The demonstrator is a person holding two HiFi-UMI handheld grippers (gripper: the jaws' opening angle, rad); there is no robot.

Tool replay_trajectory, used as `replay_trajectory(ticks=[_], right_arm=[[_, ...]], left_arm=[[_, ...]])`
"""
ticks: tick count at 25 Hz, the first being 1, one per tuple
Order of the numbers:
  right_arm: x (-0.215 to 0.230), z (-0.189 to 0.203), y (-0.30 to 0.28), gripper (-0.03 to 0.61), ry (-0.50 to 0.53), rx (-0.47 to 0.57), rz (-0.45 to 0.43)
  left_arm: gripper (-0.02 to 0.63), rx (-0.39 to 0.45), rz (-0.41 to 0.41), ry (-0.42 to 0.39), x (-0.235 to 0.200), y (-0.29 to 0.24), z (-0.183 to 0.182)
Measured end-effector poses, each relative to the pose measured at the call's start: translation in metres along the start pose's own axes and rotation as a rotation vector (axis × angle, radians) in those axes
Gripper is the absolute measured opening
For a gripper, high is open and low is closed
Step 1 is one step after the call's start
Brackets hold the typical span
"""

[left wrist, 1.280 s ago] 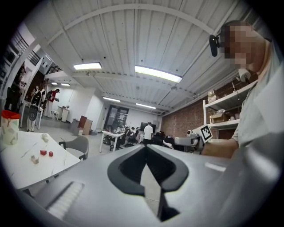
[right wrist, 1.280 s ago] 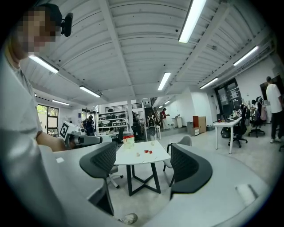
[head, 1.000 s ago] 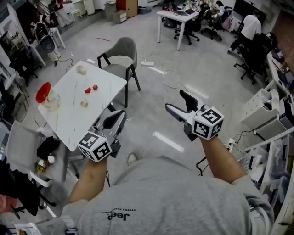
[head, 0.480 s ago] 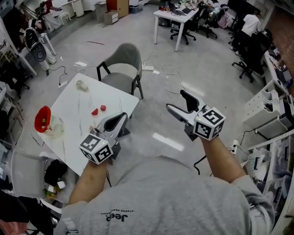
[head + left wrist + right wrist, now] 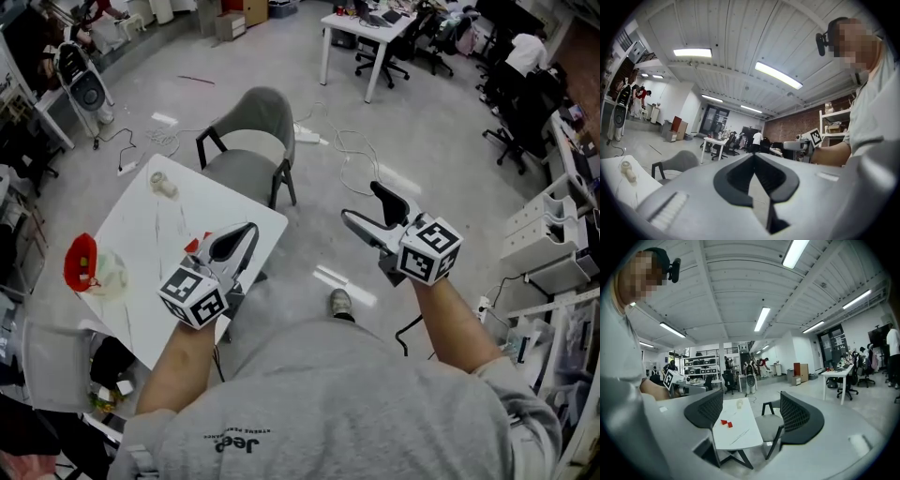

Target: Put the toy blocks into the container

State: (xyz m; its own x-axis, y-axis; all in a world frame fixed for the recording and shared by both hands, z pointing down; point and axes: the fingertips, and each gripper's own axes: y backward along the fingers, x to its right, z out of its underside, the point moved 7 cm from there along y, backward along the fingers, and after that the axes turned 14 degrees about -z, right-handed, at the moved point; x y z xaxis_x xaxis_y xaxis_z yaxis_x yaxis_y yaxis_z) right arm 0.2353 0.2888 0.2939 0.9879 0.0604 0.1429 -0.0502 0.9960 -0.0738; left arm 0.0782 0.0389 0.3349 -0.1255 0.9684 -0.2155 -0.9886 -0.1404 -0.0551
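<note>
Two small red blocks (image 5: 725, 423) lie on the white table (image 5: 740, 434), seen between the open jaws of my right gripper (image 5: 752, 411). From the head, one red block (image 5: 193, 246) peeks out beside my left gripper (image 5: 249, 230), which hangs over the table's near corner. That left gripper (image 5: 753, 155) is shut on nothing, jaw tips touching. My right gripper (image 5: 361, 202) is held out over the floor, well right of the table (image 5: 141, 253). A red container (image 5: 81, 262) stands at the table's left edge, next to a crumpled clear wrapper (image 5: 110, 278).
A pale roll (image 5: 162, 184) sits at the table's far end. A grey chair (image 5: 251, 131) stands against the table's far side. Cables and a power strip (image 5: 309, 136) lie on the floor beyond. Desks and office chairs (image 5: 375, 37) fill the back; shelving (image 5: 548, 239) is at right.
The person has stepped closer to the table, which now sits nearer in the head view. The left gripper now overlaps the table corner and the red blocks. Both grippers keep their posture.
</note>
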Motion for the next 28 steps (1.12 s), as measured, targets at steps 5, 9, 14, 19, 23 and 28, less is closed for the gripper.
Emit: replay_trajectory(ticks=[5, 9, 14, 19, 23, 28], right_arm=[[0.075, 0.001, -0.017, 0.359, -0.013, 0.009, -0.072], [0.148, -0.007, -0.029, 0.359, -0.019, -0.002, -0.152], [0.223, -0.017, -0.037, 0.359, 0.011, -0.028, -0.248], [0.265, -0.012, -0.05, 0.359, -0.015, -0.021, -0.27], [0.278, -0.012, -0.063, 0.359, -0.008, -0.022, -0.261], [0.275, -0.018, -0.073, 0.359, 0.003, -0.033, -0.221]], left_arm=[[0.058, 0.002, -0.052, -0.036, -0.004, -0.061, 0.0], [0.058, 0.016, -0.119, -0.037, -0.003, -0.124, -0.006], [0.058, 0.025, -0.209, -0.005, -0.004, -0.188, -0.01], [0.058, -0.006, -0.225, -0.006, -0.009, -0.227, -0.006], [0.058, -0.013, -0.196, -0.007, -0.024, -0.249, -0.005], [0.058, -0.011, -0.142, -0.006, -0.04, -0.258, -0.007]])
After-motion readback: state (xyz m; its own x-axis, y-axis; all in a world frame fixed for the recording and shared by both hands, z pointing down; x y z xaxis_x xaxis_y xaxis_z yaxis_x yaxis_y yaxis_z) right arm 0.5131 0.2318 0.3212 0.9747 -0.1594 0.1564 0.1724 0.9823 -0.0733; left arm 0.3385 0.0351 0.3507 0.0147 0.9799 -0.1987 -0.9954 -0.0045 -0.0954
